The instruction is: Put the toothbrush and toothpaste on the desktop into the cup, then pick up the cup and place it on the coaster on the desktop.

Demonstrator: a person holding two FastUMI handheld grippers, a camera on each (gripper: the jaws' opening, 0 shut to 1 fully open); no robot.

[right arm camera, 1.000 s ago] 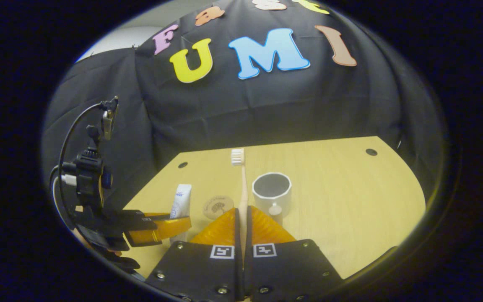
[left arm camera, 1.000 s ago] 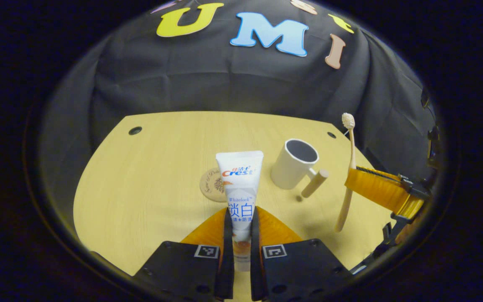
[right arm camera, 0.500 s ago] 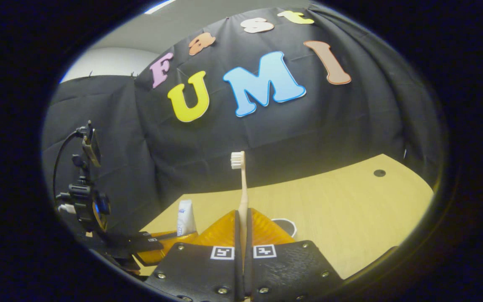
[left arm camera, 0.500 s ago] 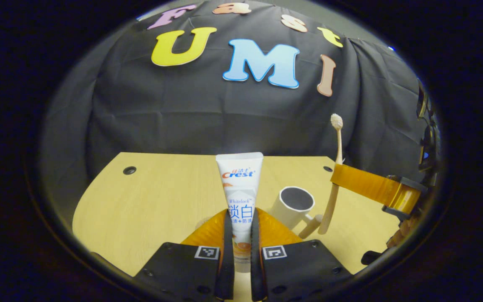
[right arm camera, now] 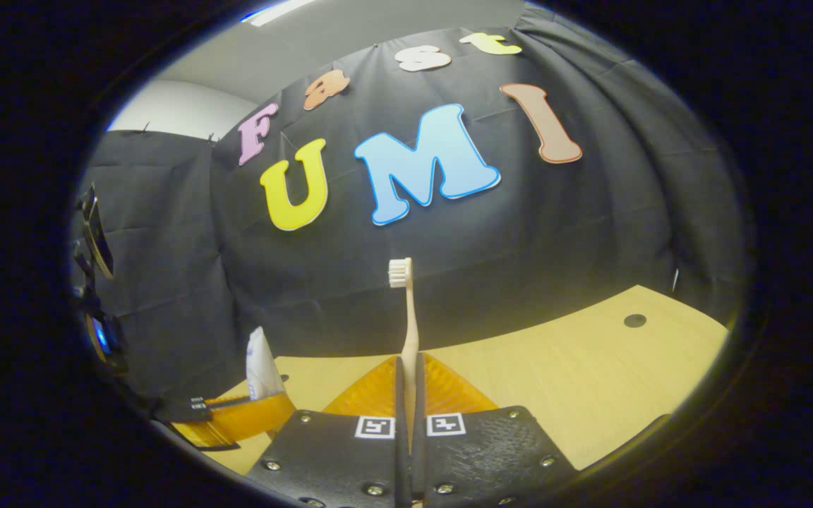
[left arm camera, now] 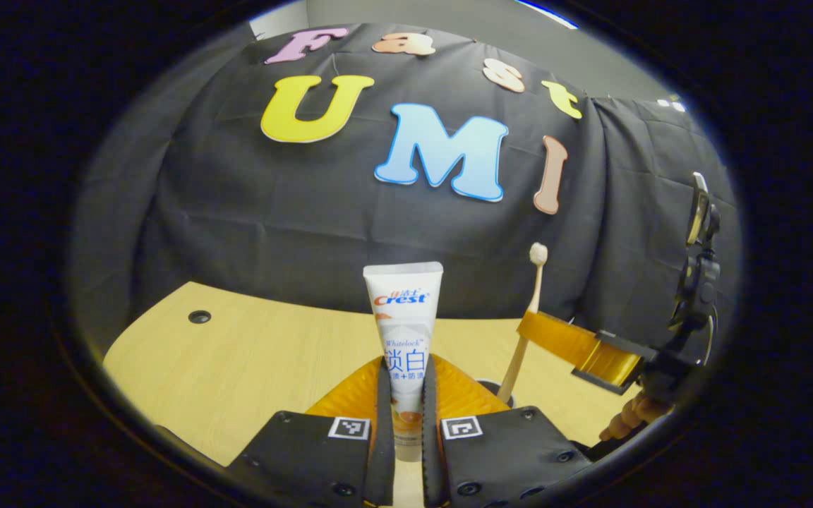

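Holding: left gripper (left arm camera: 404,395) clamps toothpaste (left arm camera: 404,331), right gripper (right arm camera: 407,395) clamps toothbrush (right arm camera: 408,317) (both upright); cup (left arm camera: 495,386) barely visible, blind lowering risks missing rim.

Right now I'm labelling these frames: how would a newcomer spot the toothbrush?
Start at the pale wooden desk before the black cloth wall. The right tongs are shut on the toothbrush, upright and bristles up. Unlike the broad toothpaste, it is a thin stick.
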